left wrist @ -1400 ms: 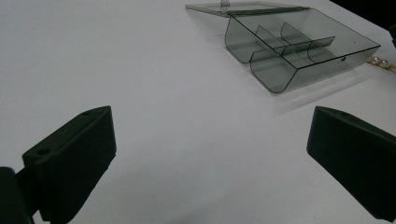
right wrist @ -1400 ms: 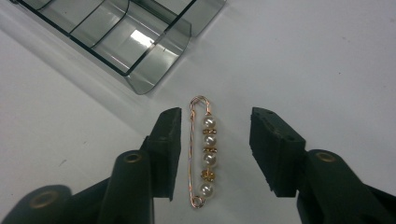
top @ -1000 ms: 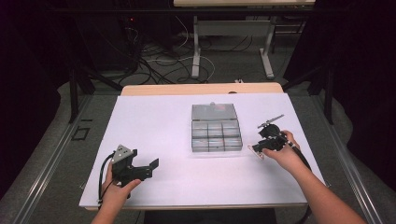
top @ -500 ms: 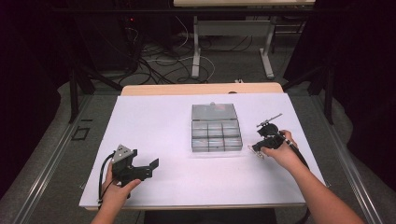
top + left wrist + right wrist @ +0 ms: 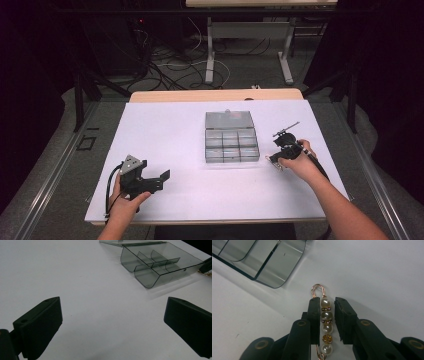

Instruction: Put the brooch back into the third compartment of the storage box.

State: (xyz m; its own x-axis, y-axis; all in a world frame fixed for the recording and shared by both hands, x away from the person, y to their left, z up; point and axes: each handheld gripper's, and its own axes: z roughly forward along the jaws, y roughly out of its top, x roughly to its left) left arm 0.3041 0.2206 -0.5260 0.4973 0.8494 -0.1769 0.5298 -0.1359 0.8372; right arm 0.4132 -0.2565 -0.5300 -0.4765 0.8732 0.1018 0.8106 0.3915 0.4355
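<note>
A pin [image 5: 325, 315] of white pearls and gold beads on copper wire lies on the white table between the jaws of my right gripper [image 5: 327, 301]. The jaws have just been closing on it. The left pad [image 5: 314, 312] touches the pearls, while a thin gap shows at the right pad [image 5: 340, 312]. In the high view the right gripper [image 5: 276, 159] sits just right of a clear compartment box [image 5: 231, 145] with its lid [image 5: 229, 119] laid open. My left gripper [image 5: 165, 175] rests at the front left, open and holding nothing [image 5: 112, 315].
The box [image 5: 155, 265] has several small compartments and stands mid-table. The white table top [image 5: 165, 130] ends at a wooden strip [image 5: 215, 95] at the back. Cables and table legs [image 5: 210, 50] lie on the floor beyond.
Both hands stay about where they were. The right gripper has shifted very slightly over the pin; the left has not moved.
</note>
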